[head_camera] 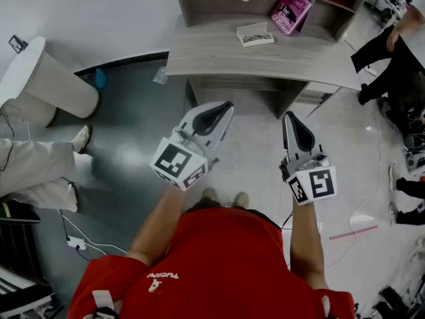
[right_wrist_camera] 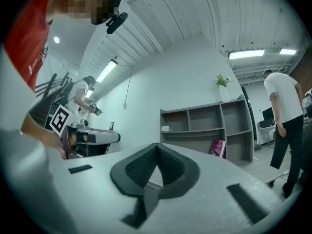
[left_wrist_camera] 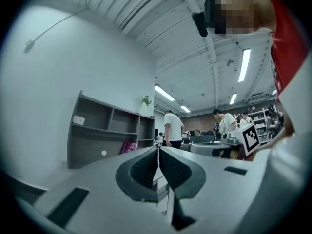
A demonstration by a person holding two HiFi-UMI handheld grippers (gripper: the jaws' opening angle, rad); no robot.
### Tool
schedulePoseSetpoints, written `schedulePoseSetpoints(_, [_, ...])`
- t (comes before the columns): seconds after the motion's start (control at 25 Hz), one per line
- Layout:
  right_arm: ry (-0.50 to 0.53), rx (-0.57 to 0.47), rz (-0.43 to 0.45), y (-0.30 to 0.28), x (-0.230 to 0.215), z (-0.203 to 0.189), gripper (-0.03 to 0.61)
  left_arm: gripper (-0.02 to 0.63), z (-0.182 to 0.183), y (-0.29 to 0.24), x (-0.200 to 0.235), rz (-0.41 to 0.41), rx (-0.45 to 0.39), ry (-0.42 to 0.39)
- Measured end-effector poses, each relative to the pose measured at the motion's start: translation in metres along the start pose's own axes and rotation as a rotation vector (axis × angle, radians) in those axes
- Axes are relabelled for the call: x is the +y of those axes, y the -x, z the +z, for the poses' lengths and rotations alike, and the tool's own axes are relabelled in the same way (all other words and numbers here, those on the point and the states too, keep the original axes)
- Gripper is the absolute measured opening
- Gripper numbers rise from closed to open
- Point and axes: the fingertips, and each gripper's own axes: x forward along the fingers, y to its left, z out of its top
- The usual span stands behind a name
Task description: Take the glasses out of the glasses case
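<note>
Short of the front edge of the long grey wood-grain desk (head_camera: 219,62), above the floor and close to the person's red shirt, both tools hang well apart from anything on the desktop. Along the desk's back edge stands a grey open shelf unit (head_camera: 212,2) with a pink book (head_camera: 290,10) leaning in one compartment.

The white-bodied left gripper (head_camera: 226,107) points toward the front edge. Its own view shows the two dark ribbed pads (left_wrist_camera: 144,168) pressed together at the tips with nothing between them. The white right gripper (head_camera: 290,118), nearer the desk's right corner, is likewise clenched on nothing, its pads (right_wrist_camera: 139,167) meeting at the tip.

What looks like a small white rectangular glasses case (head_camera: 255,34) lies toward the back edge, about midway along it and near the book. A dark shape shows on it, too small to tell whether it is the glasses or whether the lid is up.

By this reading the task sits at its very start, the reach not yet made. The next move calls for carrying both grippers over the front edge and parting the jaws. One would steady the case while the other, once the lid is up, takes the frame lightly.
</note>
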Motion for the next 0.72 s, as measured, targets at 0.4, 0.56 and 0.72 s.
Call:
schedulePoseSetpoints(0.4, [-0.039,-0.031,0.021,0.013,-0.027,0.0,0.005,0.015,-0.007,-0.022,-0.019,0.013,-0.007,-0.017])
schedulePoseSetpoints(0.56, [-0.059,-0.044,0.034,0.019,-0.041,-0.004,0.005,0.015,-0.008,-0.033,-0.024,0.045,0.01,-0.017])
schedulePoseSetpoints(0.72, [-0.068,-0.057,0.066,0.022,-0.052,-0.008,0.005,0.015,-0.009,-0.044,-0.026,0.071,0.019,-0.034])
